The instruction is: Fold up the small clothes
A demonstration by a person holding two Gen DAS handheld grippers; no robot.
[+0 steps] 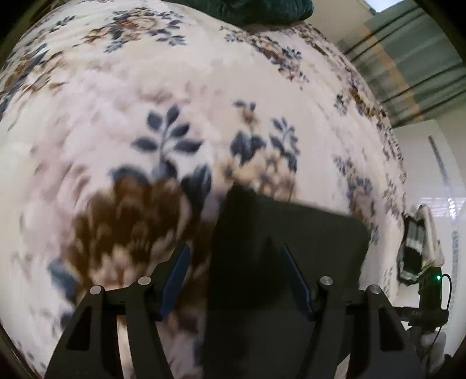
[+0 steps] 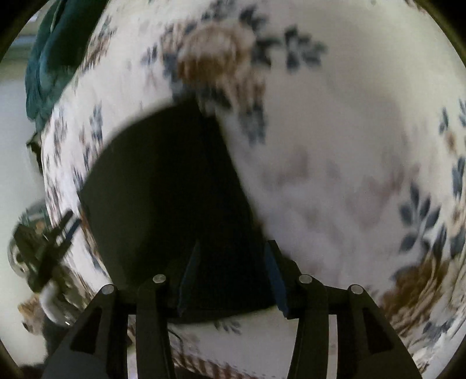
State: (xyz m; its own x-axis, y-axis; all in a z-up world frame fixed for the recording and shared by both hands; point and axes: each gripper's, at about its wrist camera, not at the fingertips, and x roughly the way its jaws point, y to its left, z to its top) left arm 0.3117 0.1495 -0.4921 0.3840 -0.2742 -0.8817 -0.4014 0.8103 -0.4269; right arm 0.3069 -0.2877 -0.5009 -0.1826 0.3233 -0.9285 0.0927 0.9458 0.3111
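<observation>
A black garment (image 1: 279, 242) lies flat in a folded, roughly square shape on a cream floral cover (image 1: 163, 96). My left gripper (image 1: 236, 262) hangs over its left edge with the jaws apart: one blue finger (image 1: 177, 274) is above the cover and the other above the black cloth, and nothing is pinched. In the right wrist view the same garment (image 2: 163, 189) fills the lower middle. My right gripper (image 2: 233, 262) stands open above its right edge, its pads clear of the cloth. Both views are blurred.
A dark teal cloth (image 1: 262, 11) lies bunched at the far edge of the cover, also the teal cloth (image 2: 49, 58) at upper left. A striped pale bundle (image 1: 416, 242) sits past the cover's right edge. The left gripper (image 2: 49, 247) shows at the left.
</observation>
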